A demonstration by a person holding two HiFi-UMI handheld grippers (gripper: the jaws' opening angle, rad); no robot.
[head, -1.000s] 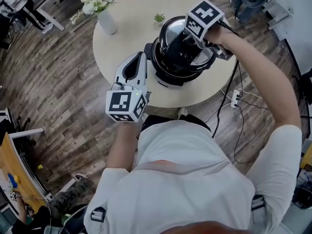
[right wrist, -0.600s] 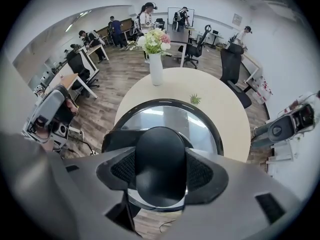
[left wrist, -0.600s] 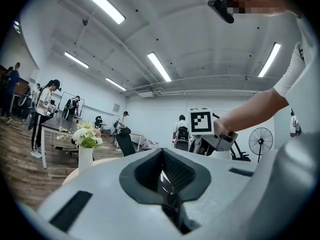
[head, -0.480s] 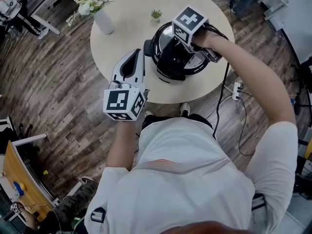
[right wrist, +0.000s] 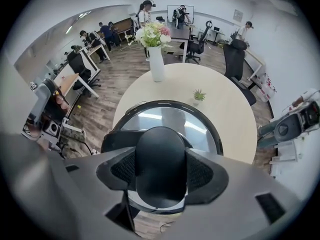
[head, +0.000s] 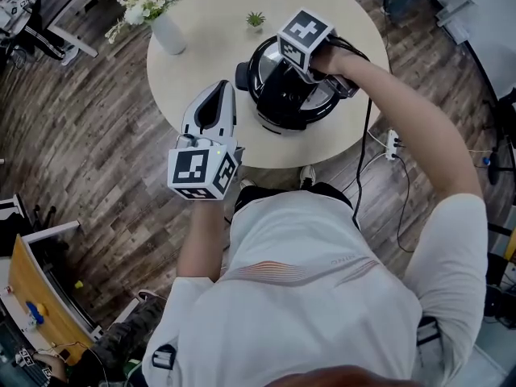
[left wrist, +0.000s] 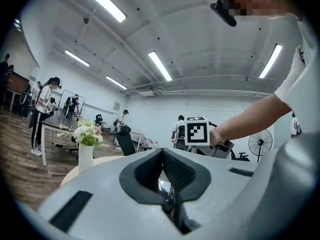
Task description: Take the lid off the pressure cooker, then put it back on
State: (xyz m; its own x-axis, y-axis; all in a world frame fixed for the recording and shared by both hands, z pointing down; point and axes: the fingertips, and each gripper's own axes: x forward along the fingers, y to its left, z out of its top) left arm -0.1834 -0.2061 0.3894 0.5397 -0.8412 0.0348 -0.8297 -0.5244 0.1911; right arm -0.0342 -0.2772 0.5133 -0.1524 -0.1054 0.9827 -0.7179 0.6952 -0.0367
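Note:
The black pressure cooker (head: pixel 278 103) stands on the round table (head: pixel 201 6). Its shiny lid (right wrist: pixel 167 119) has a black oval handle (right wrist: pixel 160 154). My right gripper (right wrist: pixel 160 171) points almost straight down, with both pads pressing the sides of that handle. In the head view the right gripper (head: pixel 294 71) and its marker cube sit directly over the cooker. The lid lies level over the pot; I cannot tell whether it rests on the rim. My left gripper (head: pixel 219 95) is shut and empty, held level at the table's near edge, left of the cooker (left wrist: pixel 165 181).
A white vase of flowers (head: pixel 165 27) stands at the table's far left, and a tiny potted plant (head: pixel 255 20) sits behind the cooker. A cord runs off the table's right side to a power strip (head: pixel 391 143) on the wooden floor. Desks and people are farther off.
The right gripper has sunk with the lid, down toward the cooker body. The left gripper has stayed in place.

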